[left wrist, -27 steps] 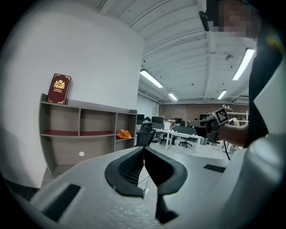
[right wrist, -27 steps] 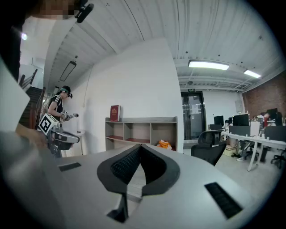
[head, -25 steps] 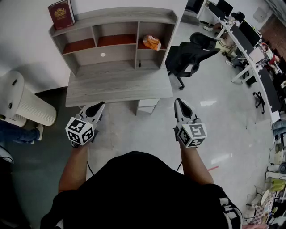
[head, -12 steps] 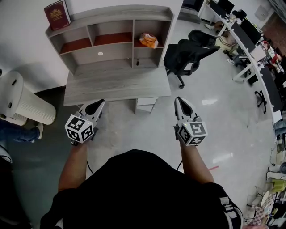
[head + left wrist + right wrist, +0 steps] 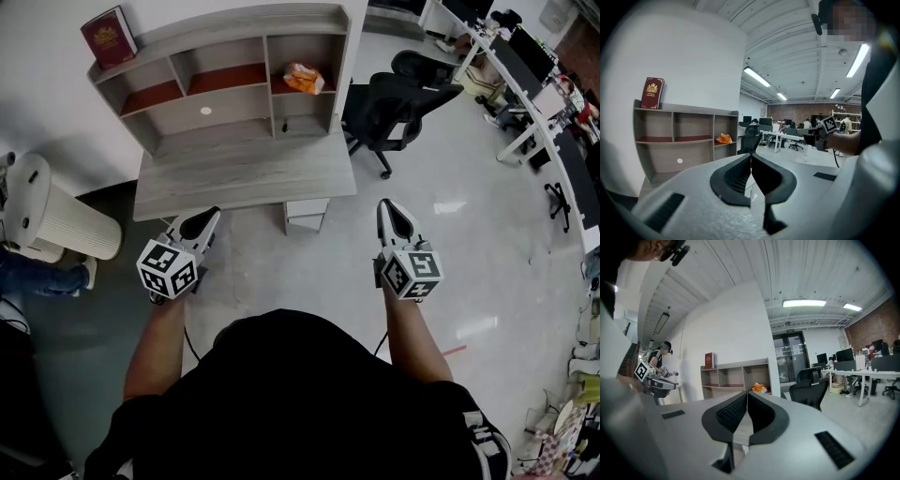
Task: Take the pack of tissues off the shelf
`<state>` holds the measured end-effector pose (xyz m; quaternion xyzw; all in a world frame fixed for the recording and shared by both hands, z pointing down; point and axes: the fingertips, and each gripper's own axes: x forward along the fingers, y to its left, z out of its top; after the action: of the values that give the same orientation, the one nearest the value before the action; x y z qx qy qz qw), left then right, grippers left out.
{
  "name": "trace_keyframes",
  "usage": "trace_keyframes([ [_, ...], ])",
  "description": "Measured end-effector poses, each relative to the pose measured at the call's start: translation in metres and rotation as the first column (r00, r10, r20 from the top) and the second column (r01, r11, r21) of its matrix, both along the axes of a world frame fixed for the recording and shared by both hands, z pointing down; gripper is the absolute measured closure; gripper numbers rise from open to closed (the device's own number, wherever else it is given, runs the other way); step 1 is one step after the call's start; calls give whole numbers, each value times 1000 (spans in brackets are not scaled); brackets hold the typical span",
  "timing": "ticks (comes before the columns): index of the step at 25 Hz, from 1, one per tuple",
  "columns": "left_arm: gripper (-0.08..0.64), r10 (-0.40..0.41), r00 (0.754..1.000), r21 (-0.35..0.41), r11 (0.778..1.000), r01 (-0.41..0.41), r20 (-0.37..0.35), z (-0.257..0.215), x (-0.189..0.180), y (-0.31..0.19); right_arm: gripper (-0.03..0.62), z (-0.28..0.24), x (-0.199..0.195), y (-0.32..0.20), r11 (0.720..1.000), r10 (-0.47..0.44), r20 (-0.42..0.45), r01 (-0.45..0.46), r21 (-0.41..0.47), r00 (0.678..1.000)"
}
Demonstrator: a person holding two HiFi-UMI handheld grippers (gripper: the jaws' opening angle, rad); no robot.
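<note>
An orange pack of tissues (image 5: 304,78) lies in the right-hand compartment of the grey shelf unit (image 5: 225,28) that stands on a grey desk (image 5: 246,174). The pack also shows far off in the left gripper view (image 5: 723,138) and the right gripper view (image 5: 760,388). My left gripper (image 5: 202,221) hangs just short of the desk's front edge, jaws shut and empty. My right gripper (image 5: 393,212) is over the floor to the right of the desk, also shut with nothing in it. Both are well away from the shelf.
A dark red book (image 5: 108,37) stands on top of the shelf at its left end. A black office chair (image 5: 398,94) is beside the desk's right side. A white ribbed unit (image 5: 54,217) stands to the left. Desks with monitors (image 5: 539,84) line the right.
The view has shifted a little, so desk and shelf sit slightly further left and up. My right gripper has moved a bit right and down. The left one has hardly moved.
</note>
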<state>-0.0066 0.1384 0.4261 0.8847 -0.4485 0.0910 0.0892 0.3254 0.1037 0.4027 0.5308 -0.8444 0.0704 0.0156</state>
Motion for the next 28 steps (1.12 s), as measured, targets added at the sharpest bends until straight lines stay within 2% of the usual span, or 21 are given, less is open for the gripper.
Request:
trace_keyframes([
  [5, 541, 0, 1000, -5, 1000, 0, 17, -3, 6, 0, 580, 6, 17, -8, 1000, 10, -20, -10, -17, 1000],
  [15, 541, 10, 1000, -43, 999, -11, -11, 20, -8, -32, 580, 22, -7, -36, 998, 6, -45, -8, -55, 999],
  [22, 541, 47, 997, -49, 998, -50, -53, 34, -20, -92, 580, 30, -14, -74, 995, 53, -81, -60, -82, 995],
  [28, 541, 98, 992, -57, 993, -102, -80, 42, -41, -160, 580, 29, -48, -129, 991, 86, -104, -96, -90, 991],
])
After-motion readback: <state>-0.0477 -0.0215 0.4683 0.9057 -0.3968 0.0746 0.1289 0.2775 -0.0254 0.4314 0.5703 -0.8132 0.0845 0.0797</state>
